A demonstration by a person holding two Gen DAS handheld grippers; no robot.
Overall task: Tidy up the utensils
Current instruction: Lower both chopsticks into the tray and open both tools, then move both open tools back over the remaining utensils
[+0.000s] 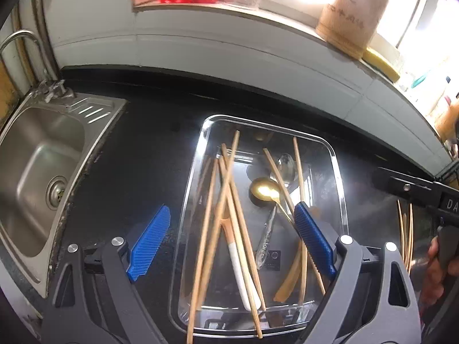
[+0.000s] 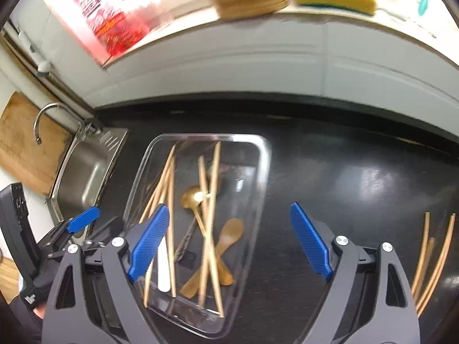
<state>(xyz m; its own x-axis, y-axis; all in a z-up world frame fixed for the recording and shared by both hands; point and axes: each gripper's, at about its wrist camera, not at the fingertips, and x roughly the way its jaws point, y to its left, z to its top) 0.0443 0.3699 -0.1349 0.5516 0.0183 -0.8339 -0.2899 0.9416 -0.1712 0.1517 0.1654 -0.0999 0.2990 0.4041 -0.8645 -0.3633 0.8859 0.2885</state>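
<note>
Starting at my left, the steel sink (image 1: 43,154) sits sunk into the dark surface (image 1: 137,149), one basin with one faucet (image 1: 17,40) above it, well out of the sorting area. My left hand-held gripper (image 1: 229,238) hangs over the clear tray (image 1: 338,172) with its blue pads spread wide and nothing between them; I judge it is lined up to pick from the jumble below. The tray holds the unsorted utensils, heaped and crossing one another: I count roughly eight loose chopsticks (image 1: 212,218), though overlaps make the tally uncertain, one gold spoon (image 1: 265,192), one clear-handled spoon (image 1: 287,162), one white-handled utensil (image 1: 239,275) and one wooden spoon (image 2: 229,232). A second wooden piece seems to cross beneath it, but I cannot tell for sure. My right hand-held gripper (image 2: 229,240) is also spread apart and empty, hovering between the tray's right edge and bare surface. Further right, three or four chopsticks (image 2: 436,258) lie side by side on the surface, apart from the tray, which I read as the sorted chopstick group being built there.
</note>
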